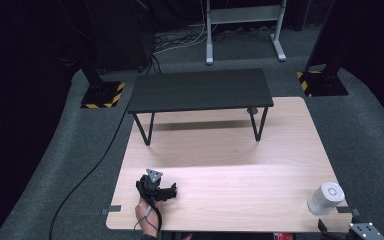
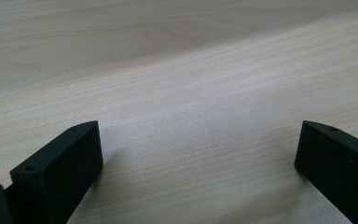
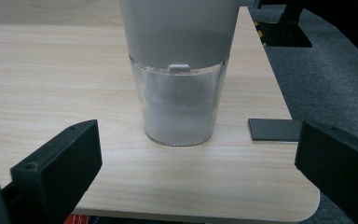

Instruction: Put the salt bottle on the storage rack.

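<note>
Light wood tabletop (image 1: 230, 170) is sitting on grey carpet in a dark room, w/ a low black bench (image 1: 200, 90) standing on its far half.

Item under inspection: white grinder-type container (image 3: 179, 70), opaque white upper body, clear lower section showing white contents. In the right gripper view it is standing upright directly ahead of the jaws, centred on the gap between them but beyond the tips, not touching either one. In the high view the same container (image 1: 326, 198) is sitting near the table's near right corner.

Right gripper (image 3: 198, 140): jaws are standing wide apart, nothing btwn them, pads bearing on nothing. In the high view its grey plate (image 1: 365, 231) is showing at the bottom right edge, just off the table corner, near the container.

Dark flat strip (image 3: 274, 129) is lying on the table just inside the right-hand jaw, beside the container base, apart from it.

Left gripper (image 2: 198, 135): jaws are likewise standing wide open, bare wood grain running btwn and ahead of them, nothing gripped. In the high view the left gripper (image 1: 156, 187) is hovering at or resting on the near left part of the table; contact can't be confirmed. A hand (image 1: 146, 212) is holding it from below, cable trailing back. It is well apart from the container.
</note>
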`<action>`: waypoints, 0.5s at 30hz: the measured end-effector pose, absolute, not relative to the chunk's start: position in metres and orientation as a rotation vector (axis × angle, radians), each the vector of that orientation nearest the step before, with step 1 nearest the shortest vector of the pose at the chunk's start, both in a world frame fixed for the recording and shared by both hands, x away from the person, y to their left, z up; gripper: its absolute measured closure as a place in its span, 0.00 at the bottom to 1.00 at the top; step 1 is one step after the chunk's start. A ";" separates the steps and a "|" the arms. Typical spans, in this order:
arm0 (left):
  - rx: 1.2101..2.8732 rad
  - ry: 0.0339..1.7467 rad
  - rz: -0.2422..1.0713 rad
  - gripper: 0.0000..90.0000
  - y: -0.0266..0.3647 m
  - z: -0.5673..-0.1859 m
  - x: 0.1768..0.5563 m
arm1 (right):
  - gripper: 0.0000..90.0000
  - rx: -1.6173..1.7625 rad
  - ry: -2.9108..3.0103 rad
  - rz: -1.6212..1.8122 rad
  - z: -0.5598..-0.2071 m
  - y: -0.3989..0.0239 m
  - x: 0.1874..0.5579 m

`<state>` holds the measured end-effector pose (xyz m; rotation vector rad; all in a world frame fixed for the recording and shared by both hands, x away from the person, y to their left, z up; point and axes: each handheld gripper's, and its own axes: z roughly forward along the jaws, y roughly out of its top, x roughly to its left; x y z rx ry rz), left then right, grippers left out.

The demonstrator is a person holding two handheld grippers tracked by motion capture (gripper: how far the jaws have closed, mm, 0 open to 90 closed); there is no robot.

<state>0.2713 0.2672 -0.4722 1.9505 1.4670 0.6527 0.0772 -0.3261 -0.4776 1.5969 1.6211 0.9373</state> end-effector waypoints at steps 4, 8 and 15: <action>1.950 1.467 0.649 0.00 0.268 -0.472 0.272 | 0.00 1.598 1.609 0.946 -0.480 -0.326 0.077; 1.949 1.468 0.651 0.00 0.267 -0.472 0.271 | 0.00 1.594 1.602 0.946 -0.482 -0.325 0.080; 1.953 1.465 0.654 0.00 0.267 -0.472 0.271 | 0.00 1.598 1.592 0.992 -0.489 -0.326 0.091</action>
